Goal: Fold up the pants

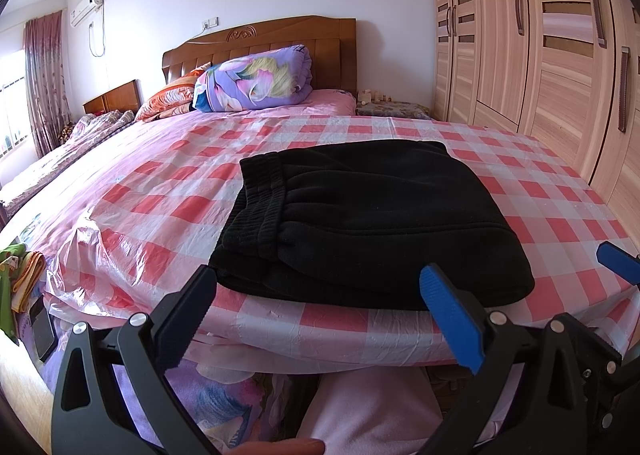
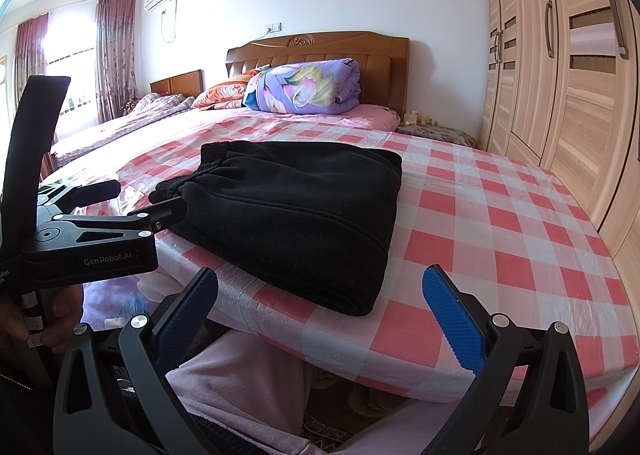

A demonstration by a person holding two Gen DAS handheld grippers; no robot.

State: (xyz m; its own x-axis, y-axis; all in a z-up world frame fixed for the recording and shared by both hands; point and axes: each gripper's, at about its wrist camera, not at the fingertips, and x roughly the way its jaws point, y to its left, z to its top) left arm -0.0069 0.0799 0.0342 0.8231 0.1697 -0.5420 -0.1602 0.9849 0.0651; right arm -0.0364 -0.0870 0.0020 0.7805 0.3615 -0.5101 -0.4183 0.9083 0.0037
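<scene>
The black pants (image 1: pixel 368 219) lie folded into a compact stack near the front edge of the bed, with the elastic waistband at the left; they also show in the right wrist view (image 2: pixel 296 215). My left gripper (image 1: pixel 320 287) is open and empty, just in front of the stack's near edge. My right gripper (image 2: pixel 320 295) is open and empty, in front of the stack's near right corner. The left gripper (image 2: pixel 134 195) appears from the side at the left of the right wrist view, open beside the waistband end.
The bed has a pink and white checked plastic cover (image 1: pixel 160 191). A rolled purple floral quilt (image 1: pixel 256 79) and pillows lie at the headboard. A wooden wardrobe (image 1: pixel 560 55) stands along the right. My legs in pink trousers (image 2: pixel 248 387) are below the bed edge.
</scene>
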